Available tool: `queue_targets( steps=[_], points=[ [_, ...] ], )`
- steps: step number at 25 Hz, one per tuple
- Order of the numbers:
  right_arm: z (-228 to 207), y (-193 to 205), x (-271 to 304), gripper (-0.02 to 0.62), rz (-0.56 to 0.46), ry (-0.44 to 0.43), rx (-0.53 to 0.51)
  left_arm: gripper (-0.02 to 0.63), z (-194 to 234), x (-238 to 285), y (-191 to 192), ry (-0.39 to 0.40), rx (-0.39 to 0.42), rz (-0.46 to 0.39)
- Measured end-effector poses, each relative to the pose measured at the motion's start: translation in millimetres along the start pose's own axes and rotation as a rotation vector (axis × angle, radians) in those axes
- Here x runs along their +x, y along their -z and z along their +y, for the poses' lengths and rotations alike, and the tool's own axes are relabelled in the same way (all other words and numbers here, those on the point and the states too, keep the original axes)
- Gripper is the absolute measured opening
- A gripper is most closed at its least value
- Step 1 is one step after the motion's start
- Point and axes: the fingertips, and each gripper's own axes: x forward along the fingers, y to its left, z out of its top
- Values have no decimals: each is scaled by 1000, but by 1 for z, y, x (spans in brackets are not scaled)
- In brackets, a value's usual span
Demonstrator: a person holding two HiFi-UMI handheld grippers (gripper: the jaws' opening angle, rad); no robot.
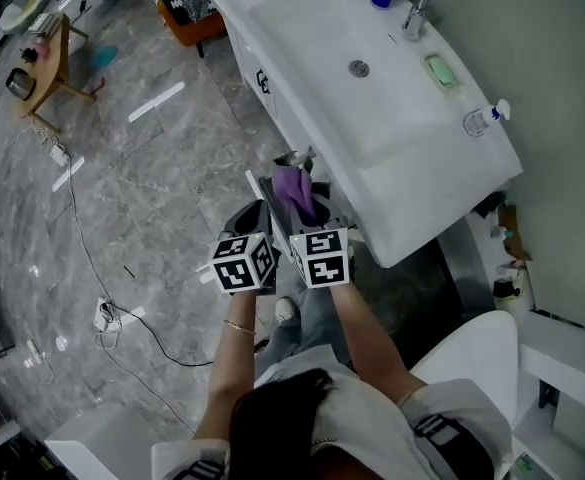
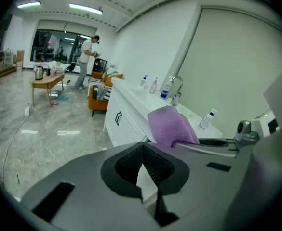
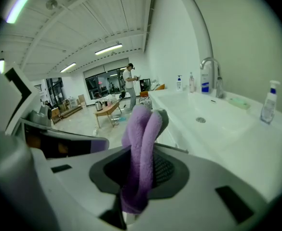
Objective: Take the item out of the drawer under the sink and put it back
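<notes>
Our left gripper (image 2: 141,147) has its fingers pinched together with nothing in them. Our right gripper (image 3: 141,163) squeezes its fingers on the soft purple folded cloth (image 3: 141,124), held up beside the white sink counter (image 1: 427,203).

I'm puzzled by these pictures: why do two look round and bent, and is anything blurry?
Left gripper view: fisheye, dark corners, bowed walls. Right gripper view: the same, with the cloth soft near the lens. Head view: straighter, with glare on the floor.
</notes>
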Motion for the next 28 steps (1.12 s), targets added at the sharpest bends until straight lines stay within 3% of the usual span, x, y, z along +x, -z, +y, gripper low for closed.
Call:
queue_targets(
  steps=[8, 15, 21, 28],
  points=[
    [9, -51, -59, 92, -142, 36, -31, 3, -29, -47, -32, 50, 43, -111],
    [9, -62, -94, 92, -180, 113, -114, 3, -62, -77, -59, 97, 93, -208],
    [15, -86, -130, 92, -309, 142, -111, 3, -87, -104, -66, 162, 84, -269],
    [25, -110, -160, 92, -405, 174, -142, 3, -109, -135, -91, 167, 221, -368]
  ],
)
